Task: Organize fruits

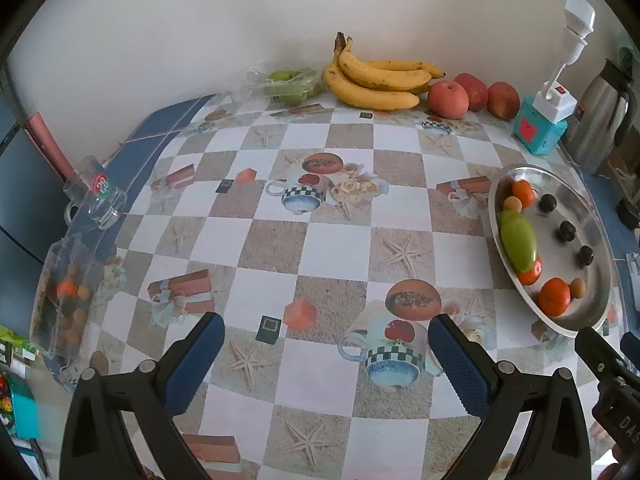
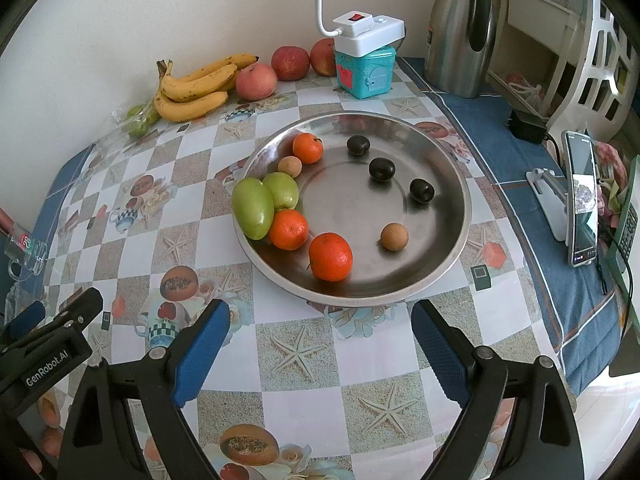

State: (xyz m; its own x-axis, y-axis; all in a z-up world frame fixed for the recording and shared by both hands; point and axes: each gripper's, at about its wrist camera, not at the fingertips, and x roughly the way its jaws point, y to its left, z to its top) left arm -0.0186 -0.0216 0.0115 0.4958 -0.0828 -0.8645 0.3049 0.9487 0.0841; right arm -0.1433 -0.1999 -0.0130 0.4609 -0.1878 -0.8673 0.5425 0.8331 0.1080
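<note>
A steel plate [image 2: 448, 160] sits on the checked tablecloth; it also shows at the right of the left wrist view [image 1: 592, 216]. It holds three oranges [image 2: 330, 257], two green fruits [image 2: 253, 208], three dark plums [image 2: 381, 169] and two small brown fruits [image 2: 394, 236]. Bananas [image 1: 376, 76] and three apples [image 1: 448, 99] lie by the back wall. My right gripper [image 2: 320, 344] is open and empty, just in front of the plate. My left gripper [image 1: 326, 354] is open and empty over the cloth, left of the plate.
A bag of green fruit [image 1: 294, 84] lies left of the bananas. A clear box of small fruits [image 1: 64, 304] and a glass mug [image 1: 96, 196] stand at the left edge. A teal box with a white lamp [image 2: 366, 66], a steel jug [image 2: 460, 28] and a phone on a stand [image 2: 582, 196] are at the right.
</note>
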